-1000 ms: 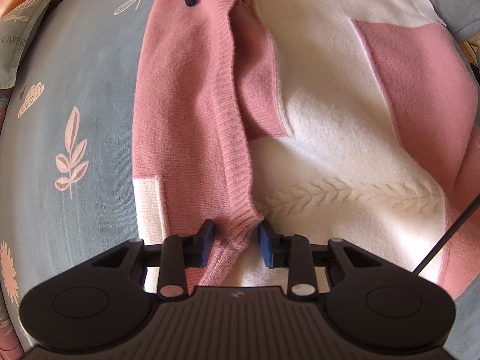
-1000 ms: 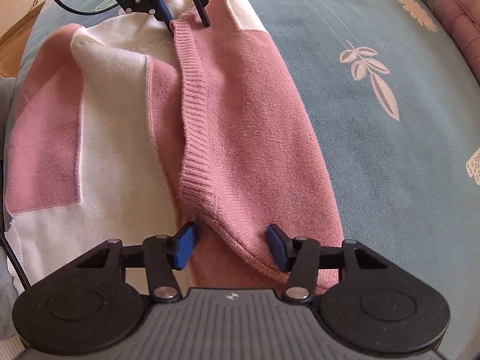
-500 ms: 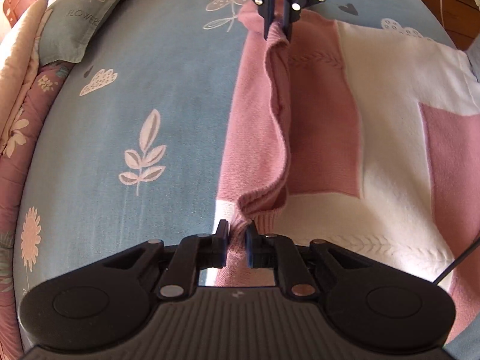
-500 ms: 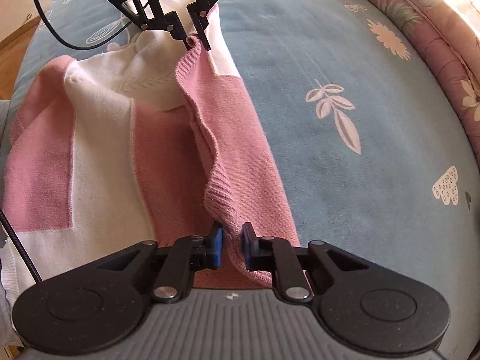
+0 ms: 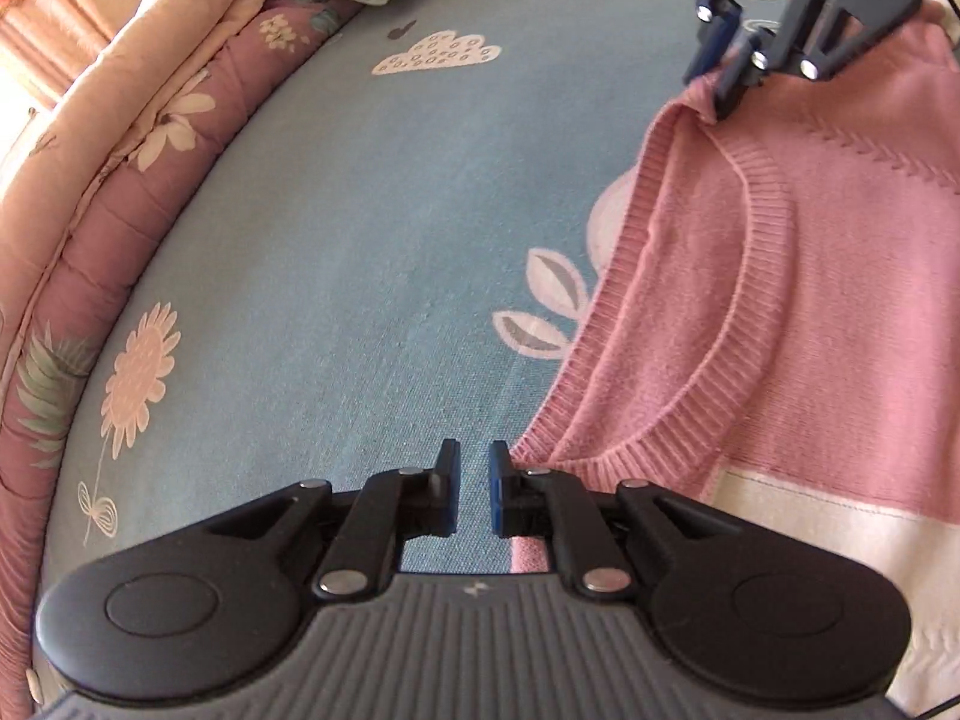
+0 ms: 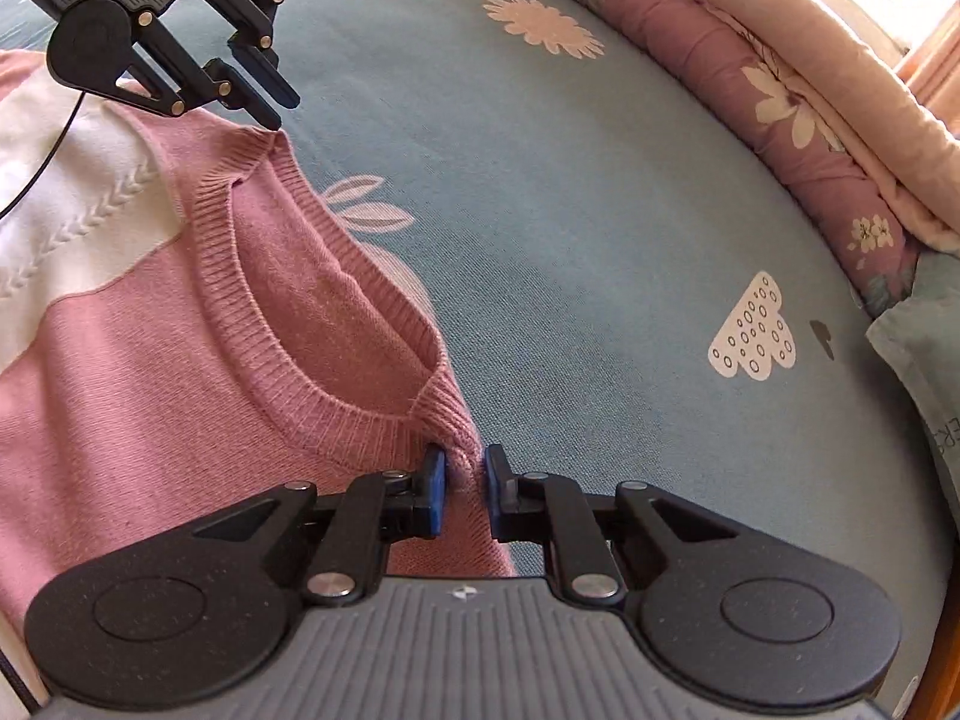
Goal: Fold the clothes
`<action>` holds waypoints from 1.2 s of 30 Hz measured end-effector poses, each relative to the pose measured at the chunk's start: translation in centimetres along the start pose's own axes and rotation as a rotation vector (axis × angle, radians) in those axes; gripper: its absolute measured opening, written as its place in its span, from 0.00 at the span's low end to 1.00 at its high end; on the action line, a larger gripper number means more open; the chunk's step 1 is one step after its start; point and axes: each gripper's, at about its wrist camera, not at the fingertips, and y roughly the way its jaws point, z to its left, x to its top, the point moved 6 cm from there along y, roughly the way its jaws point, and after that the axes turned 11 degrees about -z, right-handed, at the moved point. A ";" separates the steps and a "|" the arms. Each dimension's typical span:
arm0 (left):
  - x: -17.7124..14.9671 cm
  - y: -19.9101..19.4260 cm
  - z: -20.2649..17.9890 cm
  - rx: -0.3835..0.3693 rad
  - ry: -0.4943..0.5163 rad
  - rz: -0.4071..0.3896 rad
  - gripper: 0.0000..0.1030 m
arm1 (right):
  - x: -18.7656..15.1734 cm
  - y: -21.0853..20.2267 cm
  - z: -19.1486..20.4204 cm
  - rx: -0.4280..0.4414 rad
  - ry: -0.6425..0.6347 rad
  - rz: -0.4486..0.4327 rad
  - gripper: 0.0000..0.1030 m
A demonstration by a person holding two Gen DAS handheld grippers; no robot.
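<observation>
A bed [image 5: 336,252] under a blue flower-printed sheet carries one pink and white sweater [image 6: 138,372], spread flat with its ribbed neckline [image 6: 336,402] facing the quilt [image 6: 798,48] rolled along the bed's edge. The sweater's far side is cut off in both views. Two grippers work at the neckline. The right gripper [image 6: 461,483] has its jaws clenched on the collar rib. The left gripper [image 5: 474,483] has its jaws nearly together, with no cloth clearly between them.
</observation>
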 end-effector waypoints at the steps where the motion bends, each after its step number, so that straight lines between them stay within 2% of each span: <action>1: -0.4 0.0 0.4 0.008 -0.057 0.003 0.11 | -0.2 0.4 0.0 -0.019 0.009 -0.005 0.22; 3: -0.6 -1.2 1.0 0.036 -0.121 -0.017 0.13 | -0.3 -0.3 0.0 -0.064 0.030 -0.034 0.30; 6: -0.9 -4.6 1.0 0.045 -0.217 -0.044 0.15 | -0.2 -3.0 0.1 -0.131 0.085 -0.084 0.60; 7: -1.2 -5.6 0.8 0.036 -0.255 -0.046 0.17 | -0.3 -4.1 0.4 -0.129 0.116 -0.100 0.65; 9: -2.1 -7.4 -0.4 -0.012 -0.372 -0.031 0.35 | -0.6 -5.8 1.3 -0.104 0.187 -0.118 0.73; 11: -3.6 -7.9 -2.1 -0.059 -0.486 -0.007 0.42 | -1.4 -6.6 2.6 -0.069 0.245 -0.112 0.79; 13: -5.2 -7.8 -3.5 -0.083 -0.575 0.030 0.43 | -2.5 -5.8 3.8 -0.052 0.312 -0.097 0.83; 15: -6.9 -6.4 -3.7 -0.028 -0.644 0.078 0.43 | -3.7 -4.8 4.9 -0.037 0.380 -0.080 0.83; 17: -7.9 -5.6 -2.2 0.011 -0.743 0.045 0.48 | -4.6 -3.3 4.7 -0.066 0.439 -0.079 0.84; 19: -8.1 -4.7 -0.5 0.036 -0.820 0.012 0.49 | -5.3 -1.9 3.6 -0.095 0.542 -0.112 1.00; 21: -7.7 -3.8 0.9 0.056 -0.849 0.010 0.48 | -5.0 -0.9 2.2 -0.125 0.616 -0.152 1.00; 26: -5.4 -5.1 0.5 0.051 -0.836 0.017 0.48 | -4.3 -2.1 2.4 -0.120 0.669 -0.109 1.00; 28: -4.8 -6.4 -0.8 -0.004 -0.881 -0.004 0.51 | -4.6 -3.3 3.2 -0.101 0.695 -0.098 1.00; 31: -4.8 -7.2 -3.8 -0.050 -0.894 0.007 0.57 | -6.7 -4.9 5.4 -0.055 0.749 -0.081 1.00; 32: -5.2 -6.9 -4.9 -0.057 -0.894 0.035 0.60 | -7.5 -5.0 6.0 -0.045 0.767 -0.070 1.00; 34: -5.8 -5.8 -6.5 -0.039 -0.903 0.079 0.60 | -7.8 -4.8 6.6 -0.081 0.740 -0.115 1.00; 36: -5.0 -5.6 -6.8 -0.029 -0.901 0.056 0.73 | -7.5 -4.5 6.2 -0.098 0.739 -0.136 1.00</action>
